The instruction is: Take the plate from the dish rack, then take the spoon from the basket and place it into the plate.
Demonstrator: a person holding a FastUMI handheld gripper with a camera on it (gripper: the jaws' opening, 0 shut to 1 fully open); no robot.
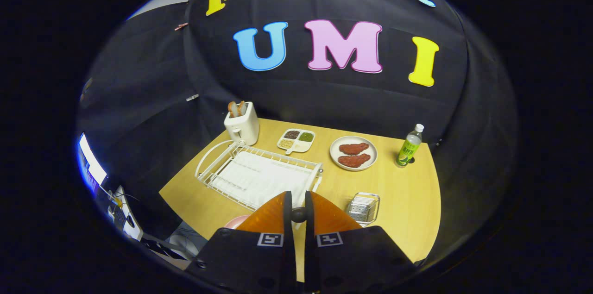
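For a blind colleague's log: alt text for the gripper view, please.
The gripper is held high over a wooden table, fingers closed on a small dark object. Beyond lie a white dish rack, wire basket, toaster and bottle.

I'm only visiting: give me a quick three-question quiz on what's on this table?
1. True or false: the toaster holds toast.
2. What lies on the white plate beside the bottle? A) two reddish pieces B) a spoon C) nothing
3. Fill in: the gripper, its fingers close together with a small dark thing between them, points over the white dish ____.
Key: 1 true; 2 A; 3 rack.
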